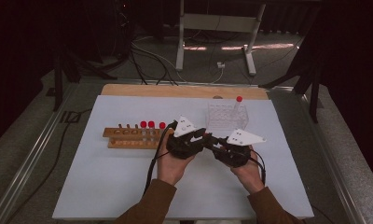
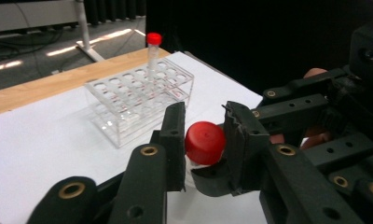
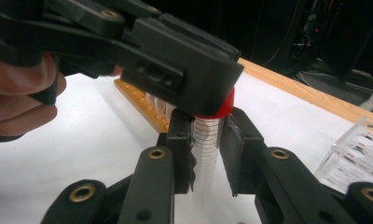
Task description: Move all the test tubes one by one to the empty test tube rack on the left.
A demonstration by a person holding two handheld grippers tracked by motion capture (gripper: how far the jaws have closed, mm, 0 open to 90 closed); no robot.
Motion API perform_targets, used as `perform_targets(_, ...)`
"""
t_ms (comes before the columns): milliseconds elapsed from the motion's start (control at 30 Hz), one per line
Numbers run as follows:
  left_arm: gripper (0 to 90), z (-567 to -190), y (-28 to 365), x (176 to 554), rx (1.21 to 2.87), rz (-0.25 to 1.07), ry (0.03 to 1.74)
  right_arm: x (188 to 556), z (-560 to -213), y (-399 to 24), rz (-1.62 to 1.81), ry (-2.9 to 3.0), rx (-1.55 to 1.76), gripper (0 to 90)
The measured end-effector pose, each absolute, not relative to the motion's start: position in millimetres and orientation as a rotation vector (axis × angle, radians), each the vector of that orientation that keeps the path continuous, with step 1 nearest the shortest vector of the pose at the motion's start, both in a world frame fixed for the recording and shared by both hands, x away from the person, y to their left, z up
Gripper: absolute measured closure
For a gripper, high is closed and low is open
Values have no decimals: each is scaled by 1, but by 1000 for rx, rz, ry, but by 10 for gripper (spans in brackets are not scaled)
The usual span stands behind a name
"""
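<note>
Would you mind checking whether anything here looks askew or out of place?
The lone tube in the clear rack leans instead of standing upright. Otherwise nothing stands out: the tubes in the wooden rack stand straight, and nothing looks spilled.

We found no text, brand or number that could be read anywhere. The nearest to a sign were the fine dark graduation lines on the clear tube (image 3: pixel 207 154) held between the jaws in the right gripper view, and they carried no figures we could make out. Small red marks on the clear rack (image 3: pixel 362 156) at the right were too blurred to read
</note>
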State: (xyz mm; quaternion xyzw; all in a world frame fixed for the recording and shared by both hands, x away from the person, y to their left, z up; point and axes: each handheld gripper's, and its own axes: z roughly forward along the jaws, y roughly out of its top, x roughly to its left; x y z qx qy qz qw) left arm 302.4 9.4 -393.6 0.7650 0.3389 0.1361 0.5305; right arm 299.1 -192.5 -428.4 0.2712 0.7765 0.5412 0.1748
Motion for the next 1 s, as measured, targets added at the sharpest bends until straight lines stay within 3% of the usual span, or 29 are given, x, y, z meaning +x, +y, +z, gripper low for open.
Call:
perform_targets(533,718,-388,25,305,1775,331,839,305,-428,-201,1593,2209,832,163)
perform_targets(800,719,-385,37,305,1766,339,854,306,-423,-216,1595,2175,875,37)
perform_targets(1000,718,-383,45,306,1756,349,868,307,-426,-229,1570,2156,922,1)
